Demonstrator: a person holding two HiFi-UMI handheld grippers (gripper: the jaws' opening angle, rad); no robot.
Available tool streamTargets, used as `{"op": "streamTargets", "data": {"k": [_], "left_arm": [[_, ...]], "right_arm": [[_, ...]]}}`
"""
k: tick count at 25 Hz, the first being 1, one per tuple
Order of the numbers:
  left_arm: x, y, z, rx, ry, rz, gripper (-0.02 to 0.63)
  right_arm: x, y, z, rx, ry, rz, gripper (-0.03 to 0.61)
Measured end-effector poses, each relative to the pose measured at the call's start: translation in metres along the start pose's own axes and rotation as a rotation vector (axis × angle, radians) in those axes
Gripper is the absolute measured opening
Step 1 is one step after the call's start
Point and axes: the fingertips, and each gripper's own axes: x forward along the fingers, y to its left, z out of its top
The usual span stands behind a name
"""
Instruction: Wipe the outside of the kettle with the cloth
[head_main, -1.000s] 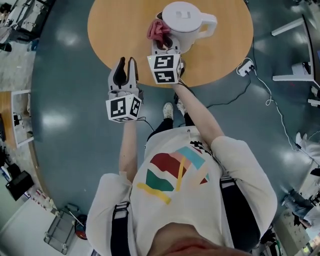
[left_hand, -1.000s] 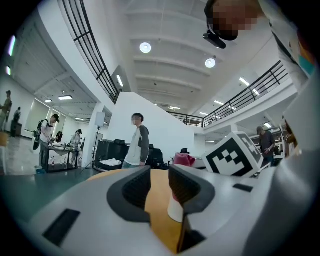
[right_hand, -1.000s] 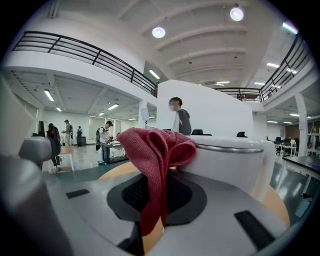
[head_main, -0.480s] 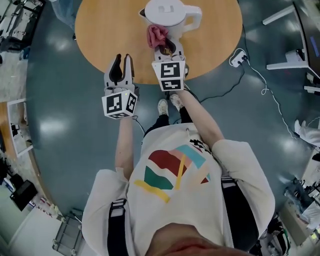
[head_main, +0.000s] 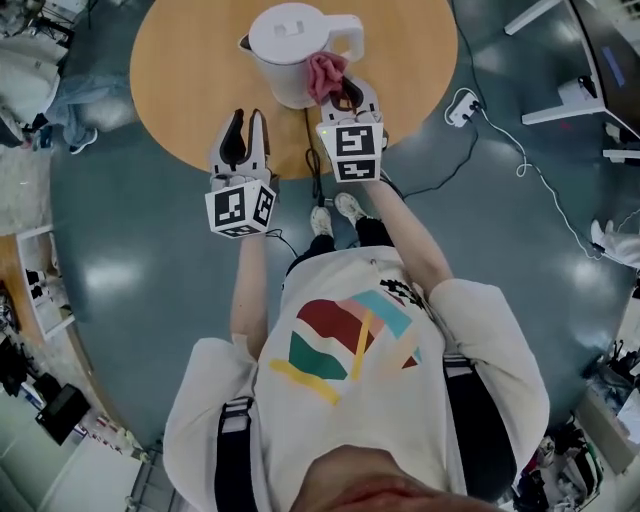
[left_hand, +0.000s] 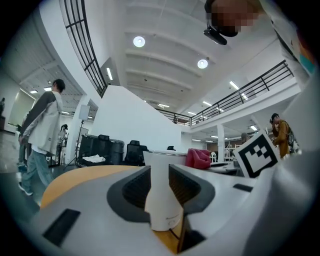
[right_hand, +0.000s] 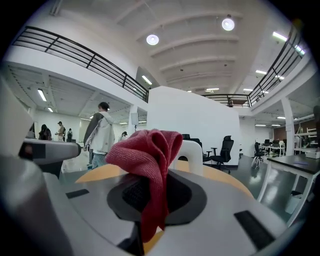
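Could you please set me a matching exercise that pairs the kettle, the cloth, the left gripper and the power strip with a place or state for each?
Things:
1. kettle
2. cloth
3. left gripper
4. power strip

Places or states:
A. lies on the floor
B. jaws apart, holding nothing
C. stands on the round table
D. pinched in the right gripper

Pairs: 1-C, 2-D, 3-B, 4-A
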Motion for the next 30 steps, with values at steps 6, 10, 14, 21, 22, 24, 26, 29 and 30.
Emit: {"op": "streamTargets", "data": {"k": [6,10,14,21,22,24,26,29,30], "left_arm": [[0.006,-0.004,-0.002,0.007,0.010,0.007,0.152],[0.006,0.002,-0.009,0.005,0.024,0.024,0.152],[0.008,0.007,-0.013,-0.001,0.034,0.043,0.152],[0.007,0.019,-0.025,-0.007,0.059,0.065,0.152],[0.006,0.021,-0.026,-0.011,0.062,0.069,0.152],[0.006,0.024,-0.026,-0.015,0.065,0.074,0.152],[0.006,0.027,-0.026,-0.019,0.065,0.075,0.152],[0.005,0.031,-0.028,-0.026,0.065,0.070,0.152],[0.004,0.032,-0.028,-0.027,0.068,0.067,0.152]], "right_arm": [[0.007,-0.014,-0.001,0.011,-0.006,-0.005,0.047],[0.014,-0.029,-0.007,0.043,0.004,-0.034,0.048],[0.027,-0.048,-0.015,0.058,0.037,-0.059,0.047],[0.044,-0.059,-0.018,0.023,0.047,-0.065,0.047],[0.044,-0.059,-0.018,0.023,0.046,-0.068,0.047],[0.042,-0.059,-0.016,0.025,0.044,-0.073,0.048],[0.037,-0.058,-0.017,0.026,0.043,-0.075,0.048],[0.026,-0.049,-0.025,0.026,0.045,-0.077,0.048],[0.022,-0.046,-0.029,0.033,0.048,-0.080,0.047]]}}
